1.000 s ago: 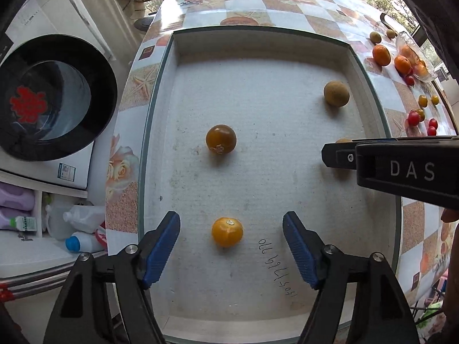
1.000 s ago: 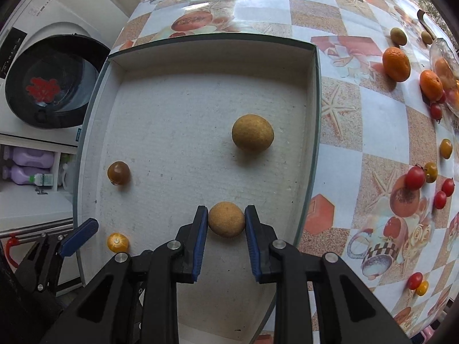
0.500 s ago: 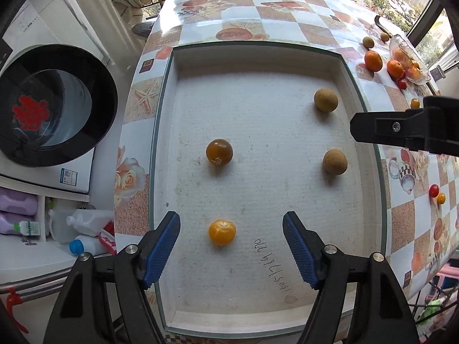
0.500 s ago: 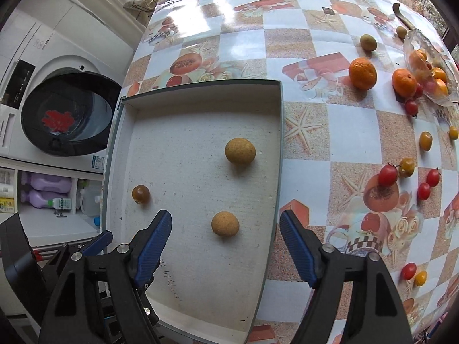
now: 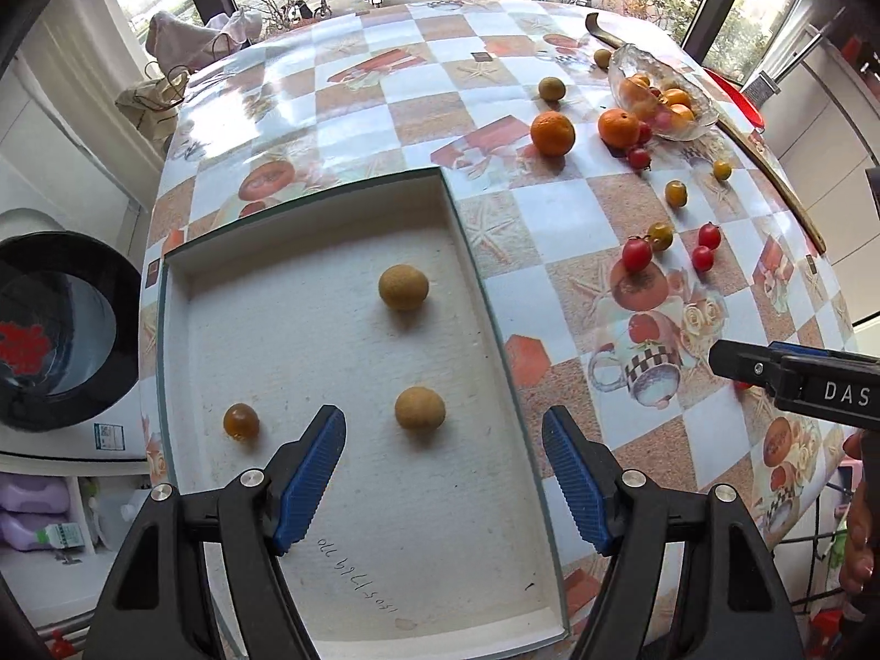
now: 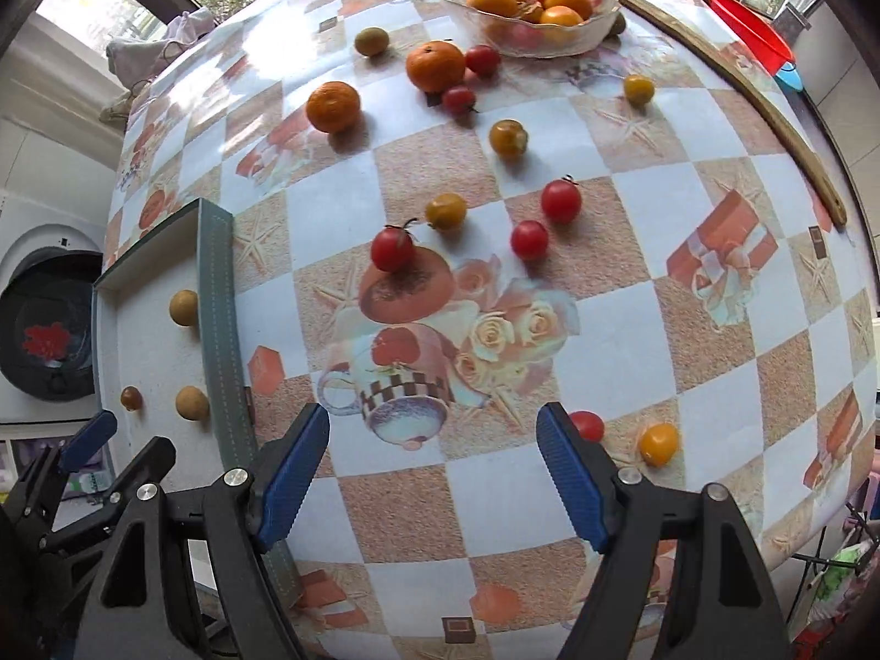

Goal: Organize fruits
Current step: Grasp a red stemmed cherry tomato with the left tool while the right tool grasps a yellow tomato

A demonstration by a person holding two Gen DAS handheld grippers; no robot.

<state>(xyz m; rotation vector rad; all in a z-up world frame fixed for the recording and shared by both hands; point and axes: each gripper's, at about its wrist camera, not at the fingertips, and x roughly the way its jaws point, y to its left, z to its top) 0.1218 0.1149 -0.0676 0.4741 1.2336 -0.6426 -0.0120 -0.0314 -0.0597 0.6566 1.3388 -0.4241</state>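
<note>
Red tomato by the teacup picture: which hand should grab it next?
Right. The right gripper is open over the loose fruit, with that tomato beside its finger. The left gripper hangs over the tray.

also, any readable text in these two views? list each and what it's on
"DAS": white letters on the side of the right gripper, at the right edge of the left wrist view.
Handwritten digits on the tray floor near the left gripper: upside down, not reliably readable.
Sticker on the washing machine: too small to read.
Label on the purple bottle: too small to read.
No text on the tablecloth.
</note>
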